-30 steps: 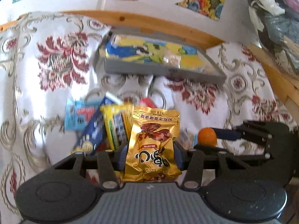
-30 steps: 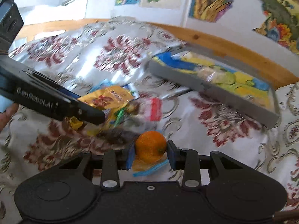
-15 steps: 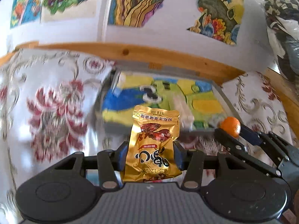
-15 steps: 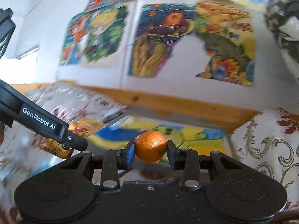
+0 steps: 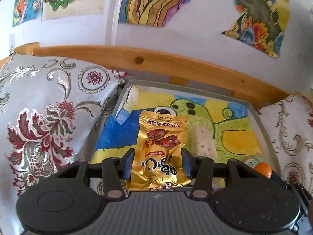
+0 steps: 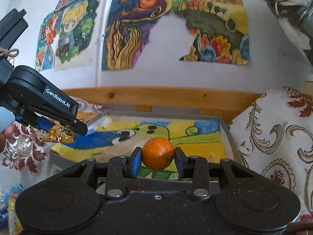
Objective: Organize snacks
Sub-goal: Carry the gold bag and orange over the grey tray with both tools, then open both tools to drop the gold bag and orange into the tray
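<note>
1. Left claw is clamping a gold snack packet between its blue pads, holding it upright over the near left part of a grey tray. A painted paper lining is covering the tray floor, and a pale wrapped snack is lying on it. Brocade cloth is draping the bed around the tray; a wooden rail and a white wall with paintings are standing behind.
2. Right claw is gripping an orange above the tray's near edge, while the left claw is hanging at the tray's left side.
</note>
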Action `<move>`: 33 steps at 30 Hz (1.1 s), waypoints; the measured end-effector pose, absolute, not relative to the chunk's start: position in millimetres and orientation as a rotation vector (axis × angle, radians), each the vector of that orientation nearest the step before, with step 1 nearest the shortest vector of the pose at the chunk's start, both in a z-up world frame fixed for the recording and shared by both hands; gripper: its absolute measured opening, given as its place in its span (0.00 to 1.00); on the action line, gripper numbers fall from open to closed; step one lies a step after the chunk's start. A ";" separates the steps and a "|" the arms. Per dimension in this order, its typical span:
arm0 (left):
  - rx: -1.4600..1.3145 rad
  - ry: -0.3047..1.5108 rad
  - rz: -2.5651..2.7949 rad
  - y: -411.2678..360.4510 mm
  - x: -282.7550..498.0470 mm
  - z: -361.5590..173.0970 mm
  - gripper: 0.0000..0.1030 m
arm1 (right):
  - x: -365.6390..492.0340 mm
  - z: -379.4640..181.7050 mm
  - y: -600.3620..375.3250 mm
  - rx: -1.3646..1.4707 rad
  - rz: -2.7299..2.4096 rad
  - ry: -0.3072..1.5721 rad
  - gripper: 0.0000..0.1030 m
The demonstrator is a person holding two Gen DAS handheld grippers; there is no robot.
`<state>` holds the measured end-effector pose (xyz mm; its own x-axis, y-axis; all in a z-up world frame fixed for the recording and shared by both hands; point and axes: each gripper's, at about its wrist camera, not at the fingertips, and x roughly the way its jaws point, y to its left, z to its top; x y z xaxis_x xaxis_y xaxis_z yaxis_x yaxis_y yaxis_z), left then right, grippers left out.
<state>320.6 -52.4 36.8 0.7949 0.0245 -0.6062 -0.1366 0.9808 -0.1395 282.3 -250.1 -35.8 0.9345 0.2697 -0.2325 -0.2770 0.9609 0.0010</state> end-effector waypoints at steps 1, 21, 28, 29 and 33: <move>-0.175 0.651 0.090 -52.1 324.8 34.1 0.52 | 285.2 -37.6 -250.3 -0.030 0.280 0.240 0.37; -0.151 0.698 0.103 -61.0 361.3 -12.1 0.55 | 304.9 -47.7 -250.1 -0.003 0.283 0.275 0.40; -0.187 0.641 0.116 -54.7 349.6 -6.0 0.83 | 299.2 -39.0 -251.7 -0.002 0.256 0.246 0.58; -0.195 0.632 0.115 -52.8 345.6 -3.1 0.84 | 298.4 -37.0 -252.6 0.000 0.251 0.241 0.63; -0.213 0.574 0.148 -47.8 323.6 8.3 0.98 | 292.1 -28.6 -255.6 0.020 0.231 0.210 0.81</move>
<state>323.6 -47.8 8.3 0.8302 0.0793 -0.5519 -0.1978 0.9673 -0.1585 292.1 -255.6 -28.6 0.9516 0.2296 -0.2041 -0.2254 0.9733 0.0438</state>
